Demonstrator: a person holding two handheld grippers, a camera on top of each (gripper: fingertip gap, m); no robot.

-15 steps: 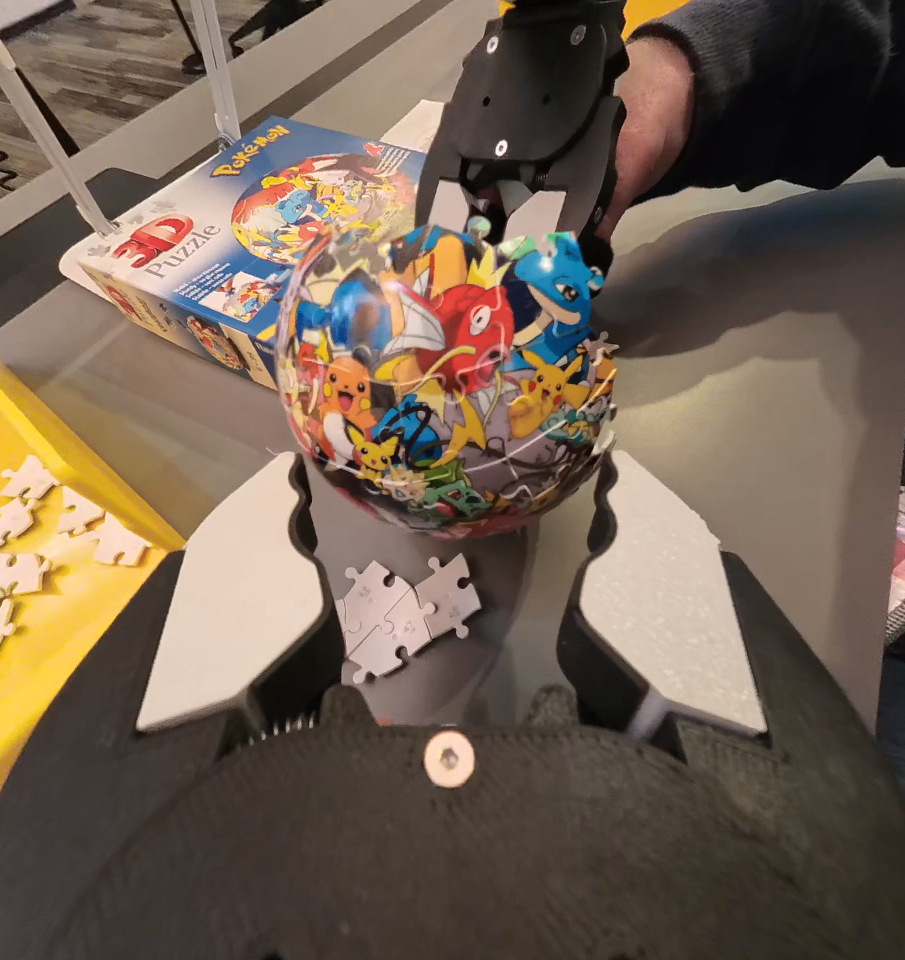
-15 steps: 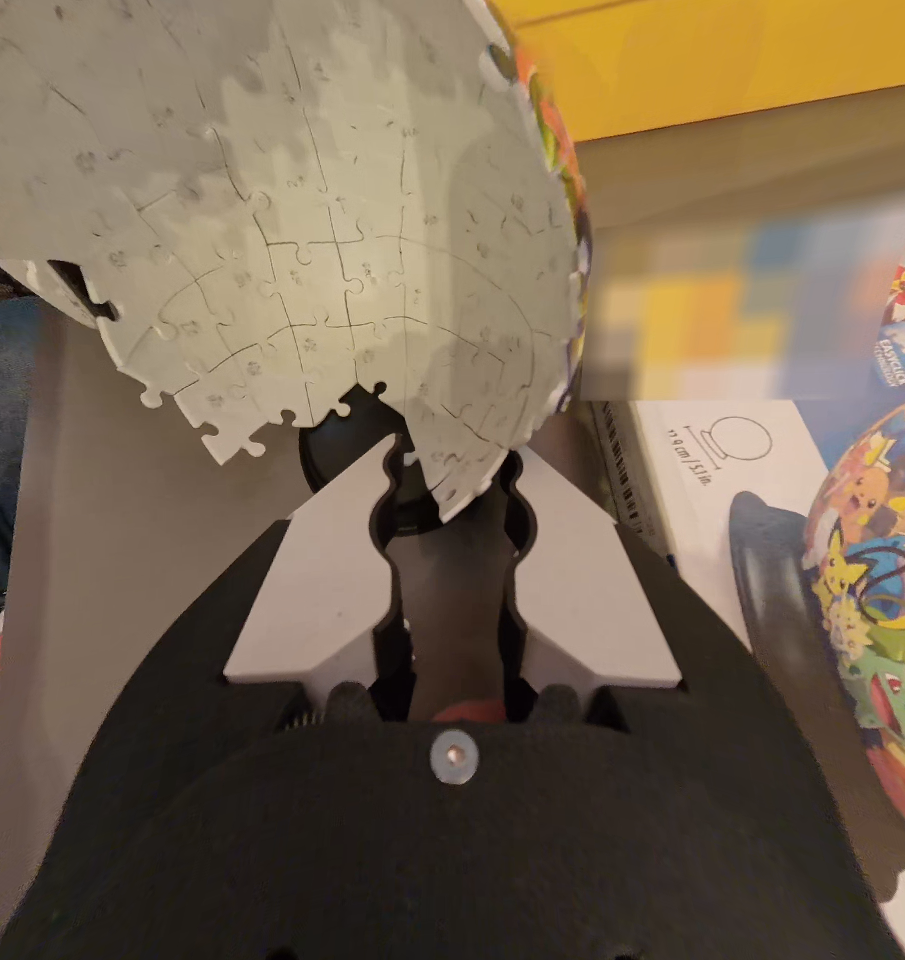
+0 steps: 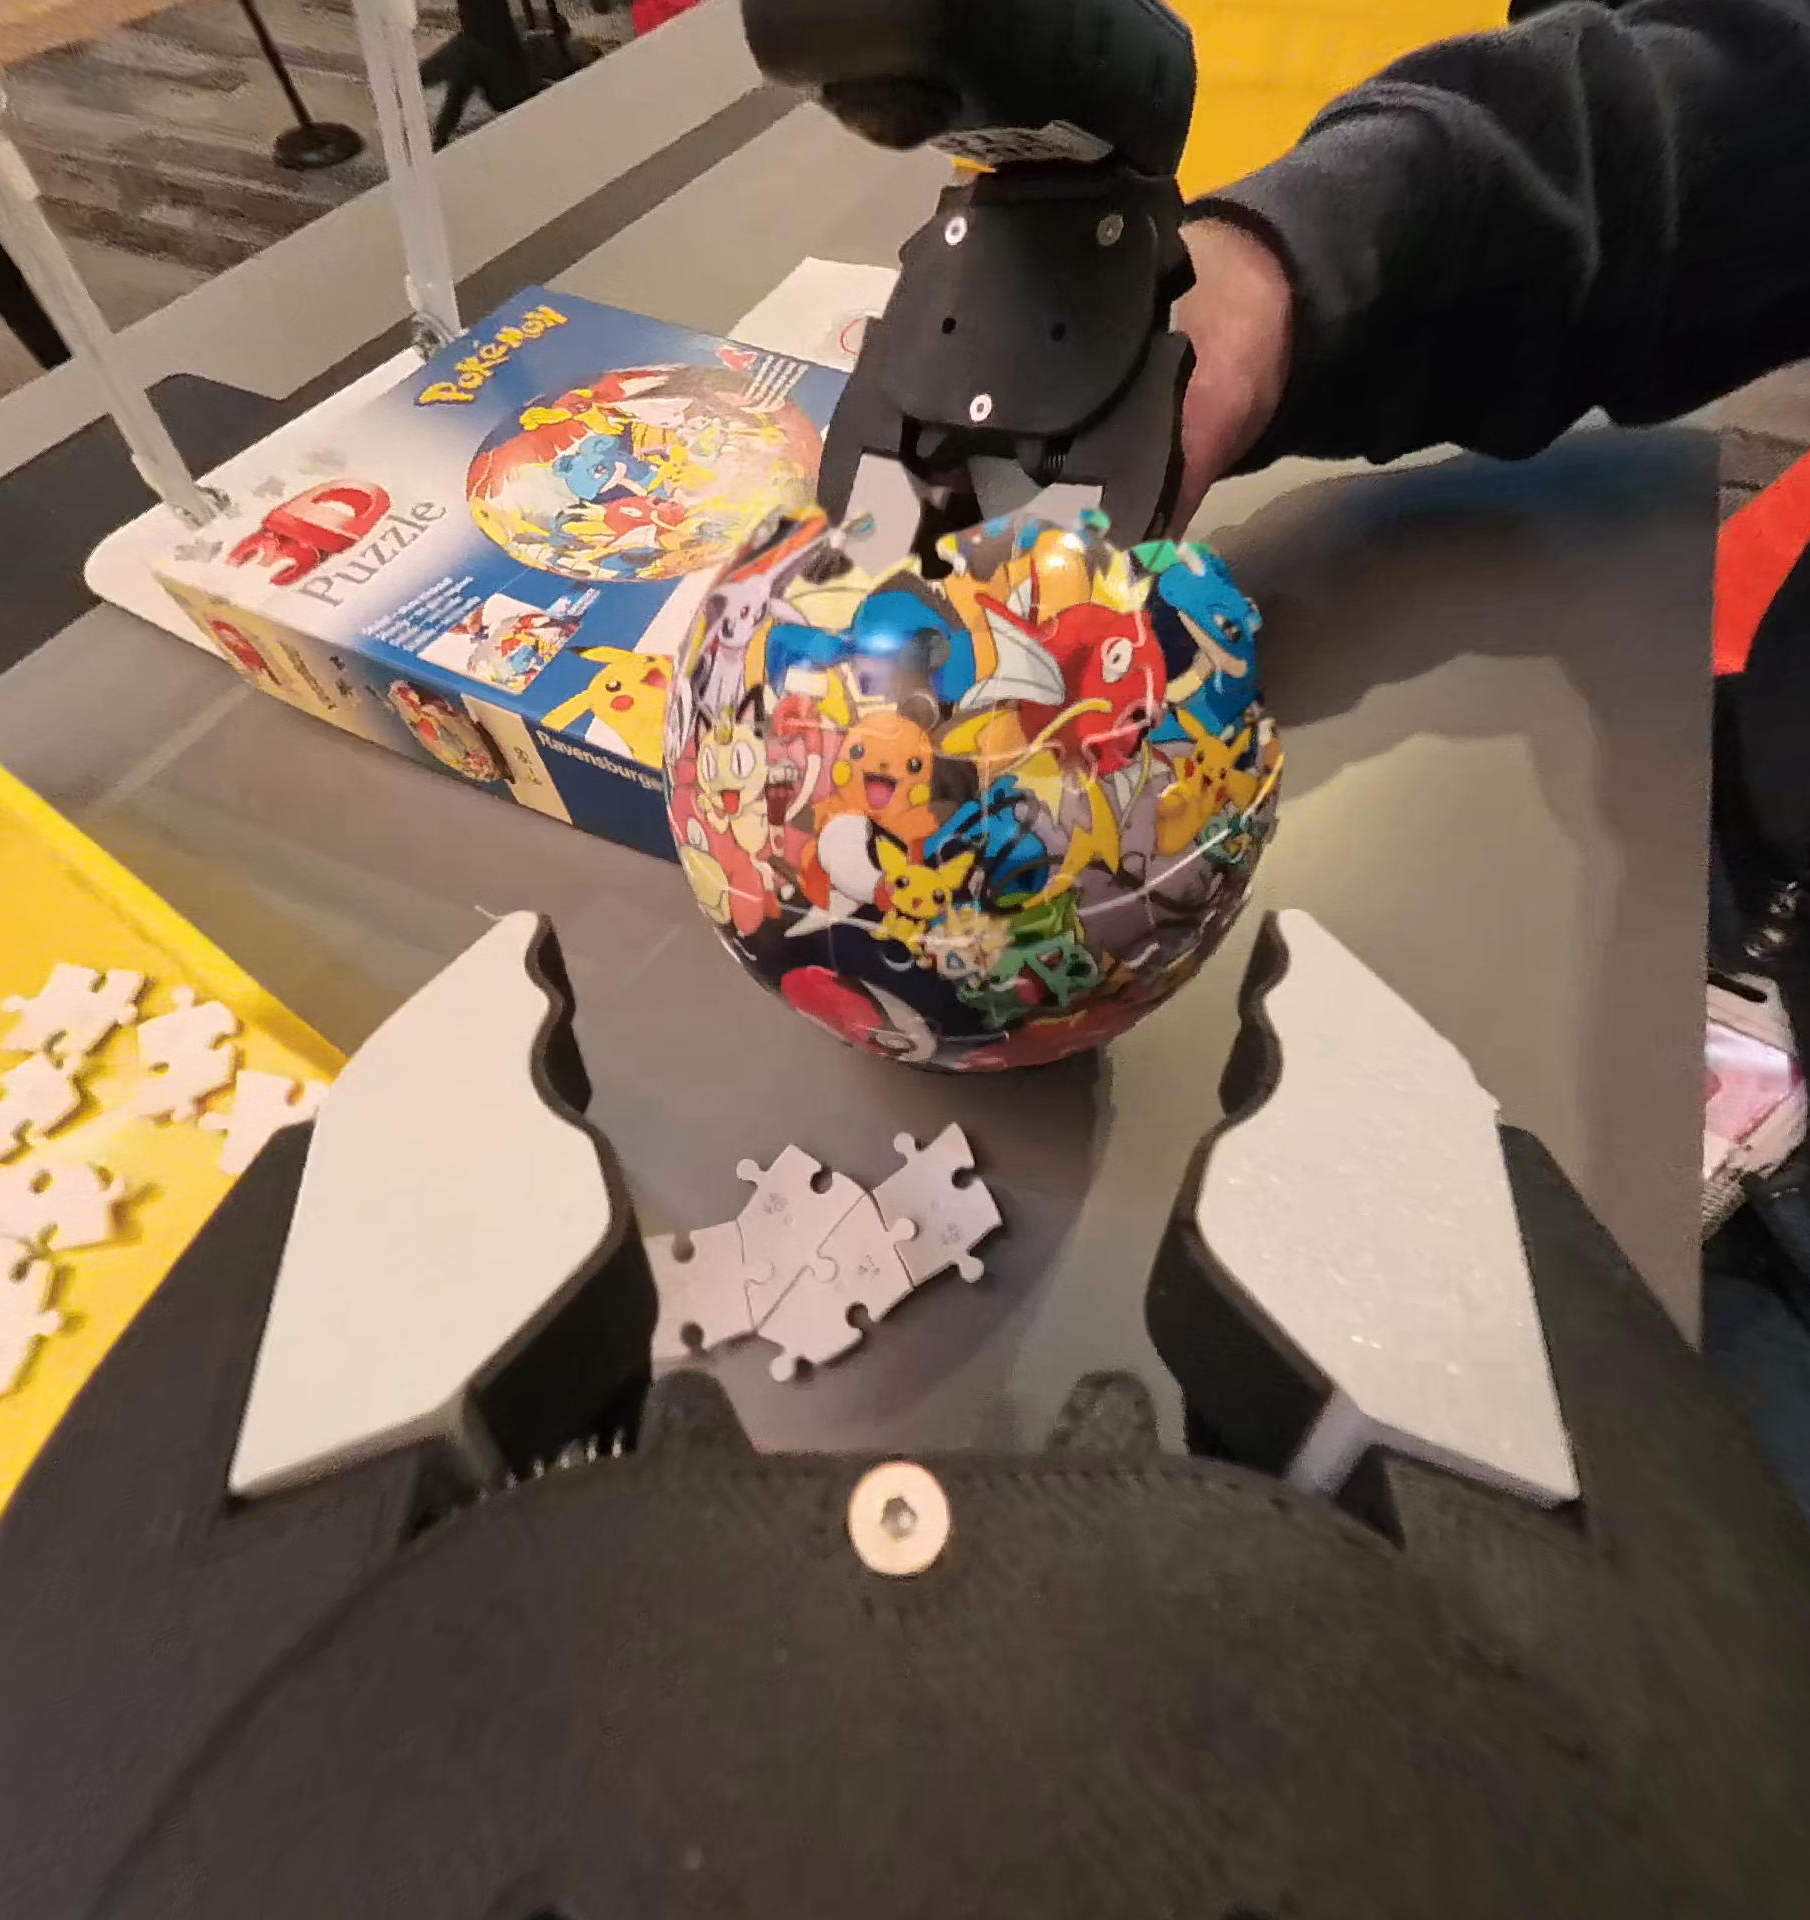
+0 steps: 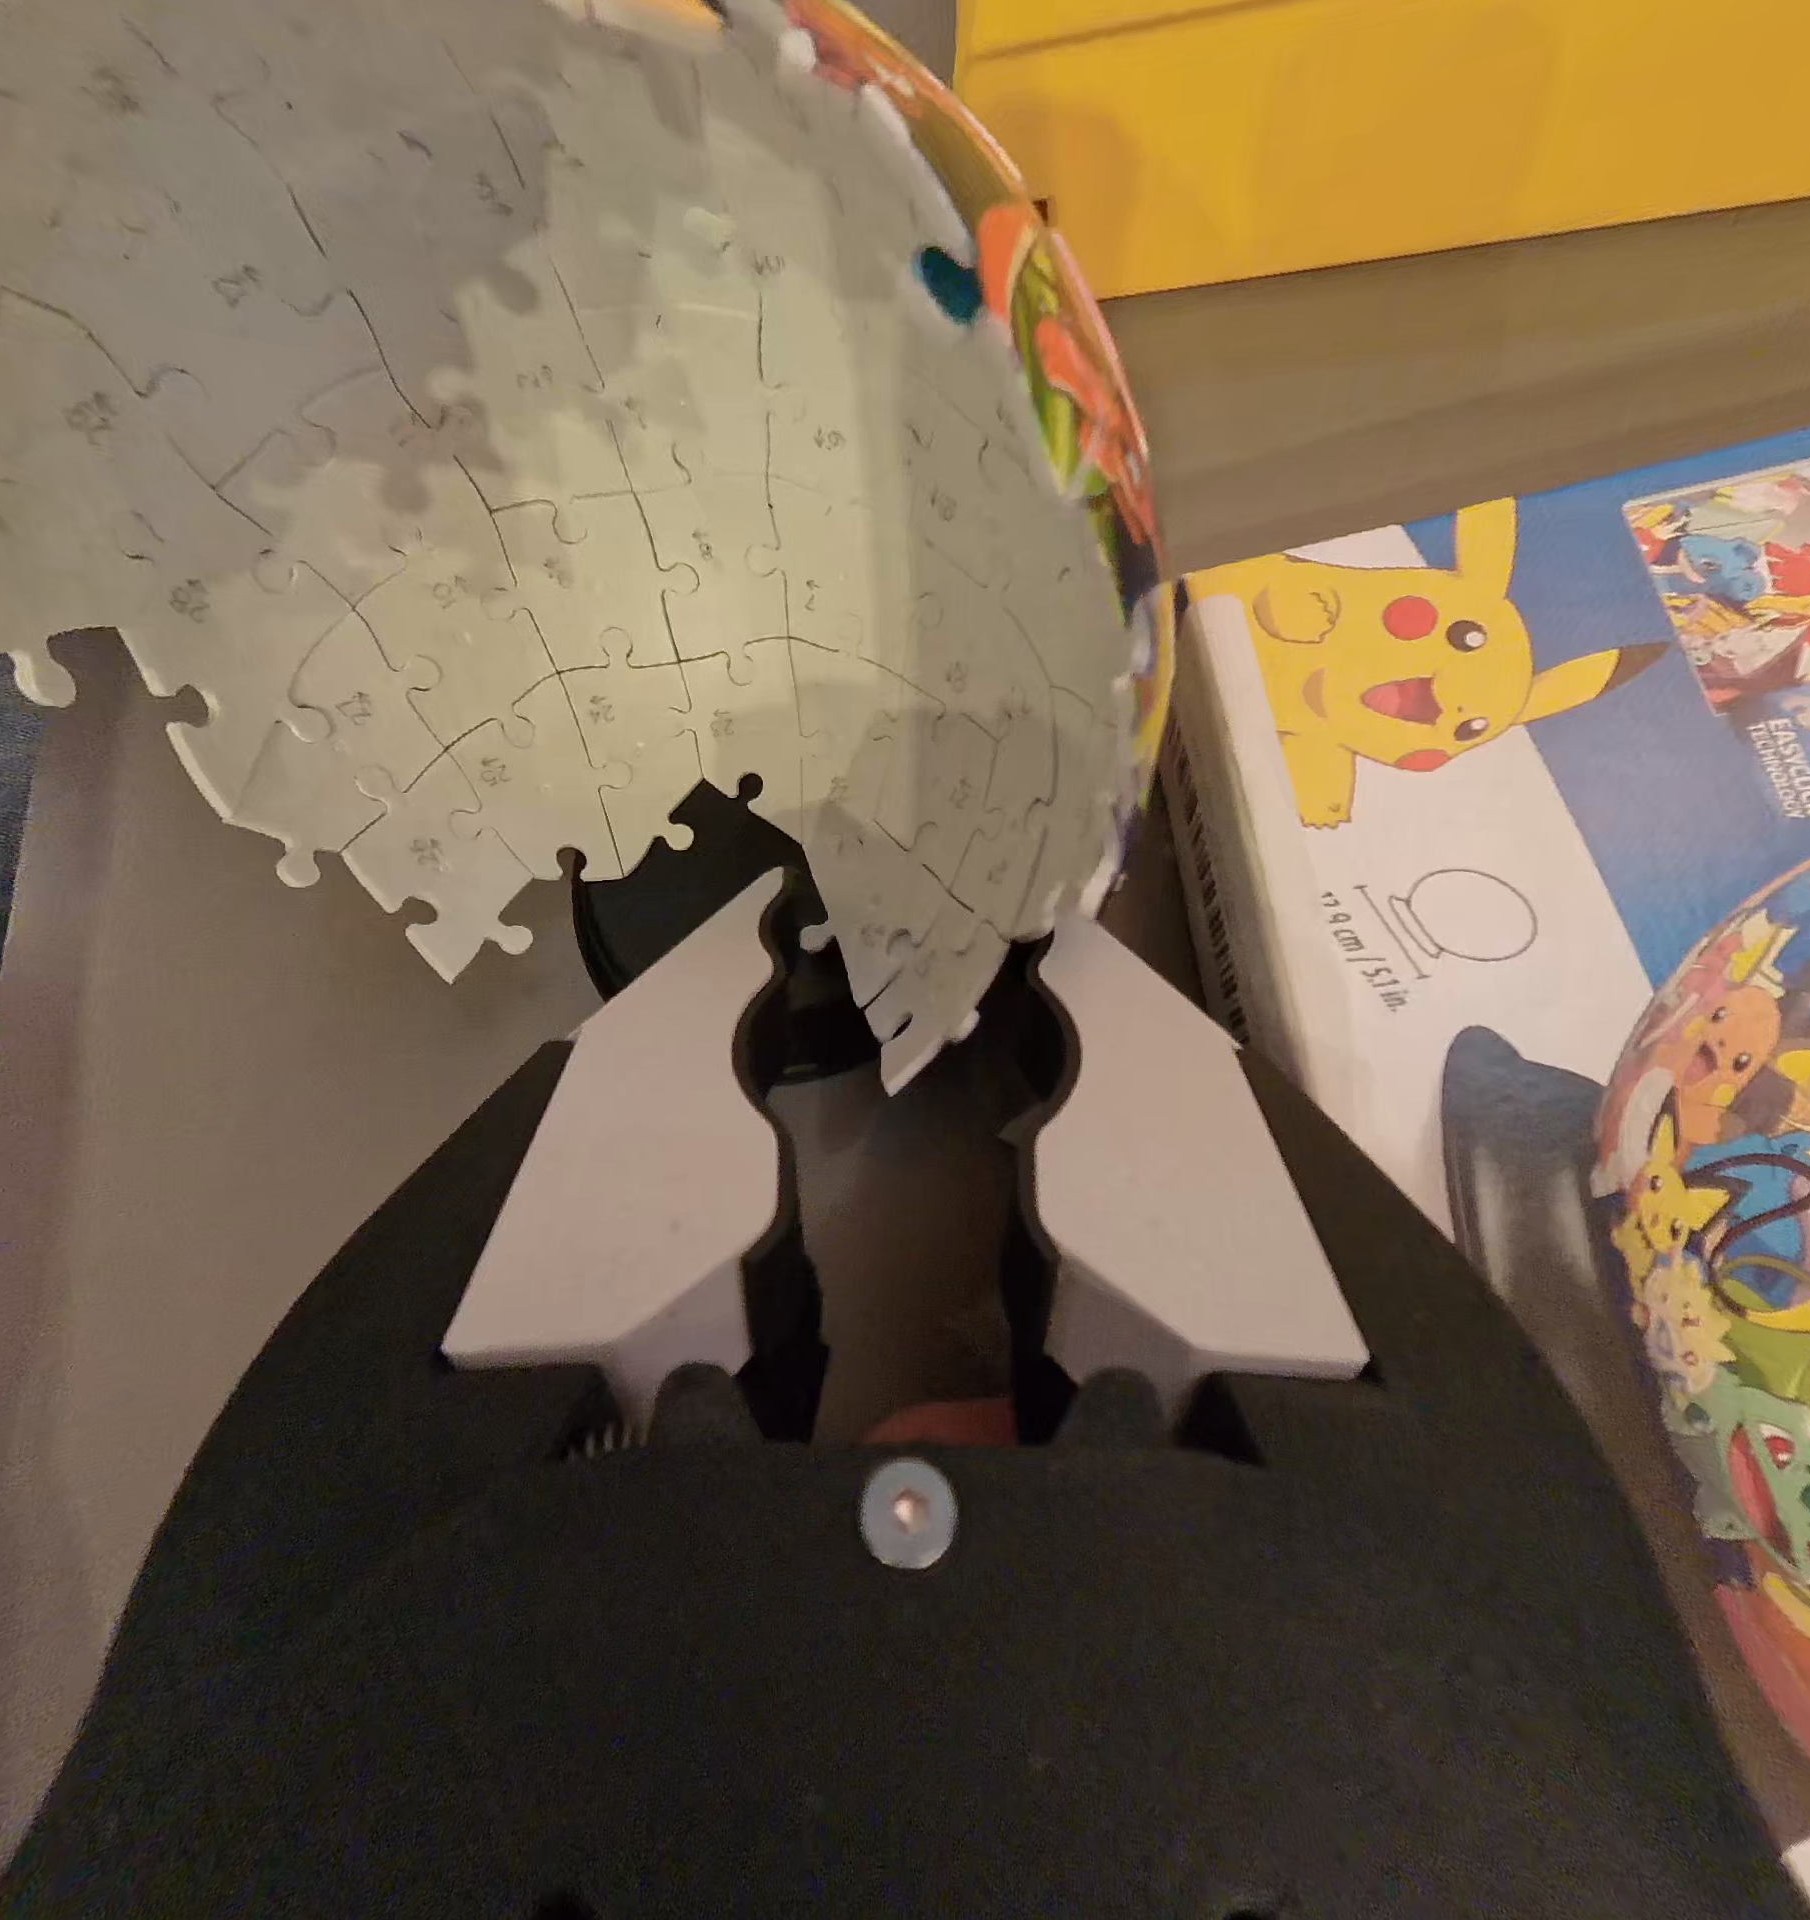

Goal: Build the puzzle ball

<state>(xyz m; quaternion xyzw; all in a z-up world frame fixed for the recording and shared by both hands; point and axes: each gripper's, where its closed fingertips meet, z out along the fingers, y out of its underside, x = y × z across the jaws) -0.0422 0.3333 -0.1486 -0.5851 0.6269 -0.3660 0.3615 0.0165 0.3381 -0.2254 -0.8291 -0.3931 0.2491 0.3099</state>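
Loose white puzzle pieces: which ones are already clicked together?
The cluster on the grey table, between the left gripper's fingers: joined pieces. Those in the yellow tray lie separate.

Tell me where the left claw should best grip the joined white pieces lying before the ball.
Probably pinch the joined pieces across their narrow middle, coming down from above: the strip lies flat on the table, and in this view it sits between the fingers of the open left claw.

Puzzle ball (image 3: 968, 790) bright with cartoon creatures outside, plain grey-white inside, loose pieces (image 3: 828, 1252) pale grey, box (image 3: 485, 582) blue and white, tray (image 3: 59, 935) yellow, bench (image 3: 1452, 831) grey, tools black with grey fingers (image 3: 433, 1195).
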